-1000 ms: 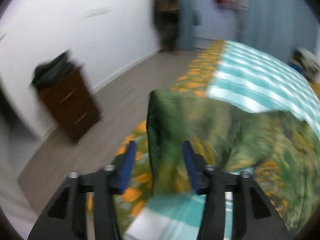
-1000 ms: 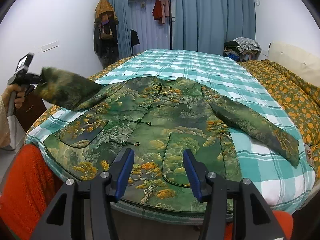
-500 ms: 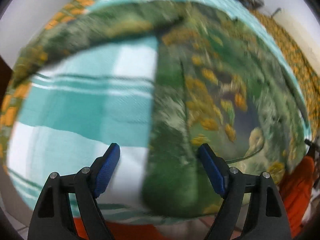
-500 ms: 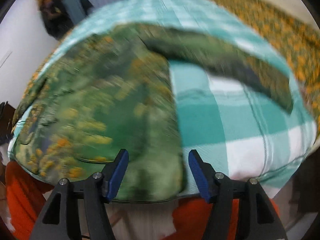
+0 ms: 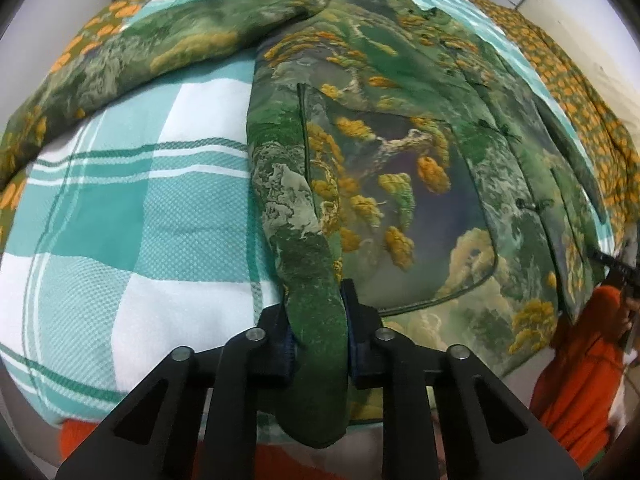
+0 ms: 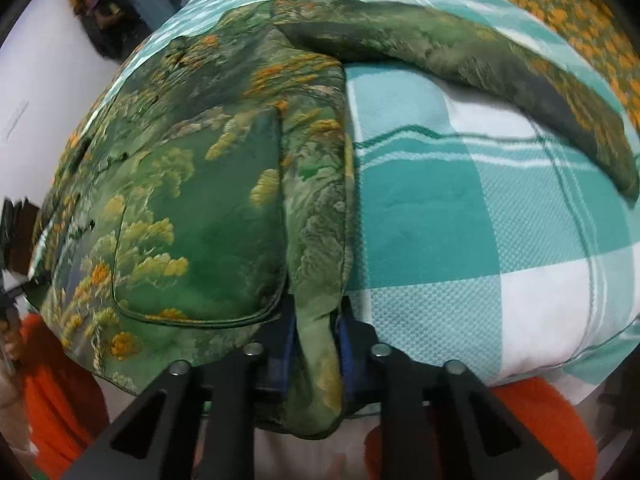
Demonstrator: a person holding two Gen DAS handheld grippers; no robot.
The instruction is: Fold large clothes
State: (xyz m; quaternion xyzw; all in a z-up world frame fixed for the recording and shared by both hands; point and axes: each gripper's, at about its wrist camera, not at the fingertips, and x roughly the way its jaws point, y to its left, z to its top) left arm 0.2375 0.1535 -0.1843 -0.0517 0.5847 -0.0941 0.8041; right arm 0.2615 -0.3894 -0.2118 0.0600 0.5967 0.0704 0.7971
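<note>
The green patterned jacket (image 5: 400, 168) lies spread on the checked bed (image 5: 120, 220). The left gripper (image 5: 316, 320) and right gripper (image 6: 316, 332), jaws just closed, each pinch a hem corner at the bed's near edge.

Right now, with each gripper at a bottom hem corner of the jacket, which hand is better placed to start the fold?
Neither: left gripper and right gripper each clamp a hem corner of the jacket.
</note>
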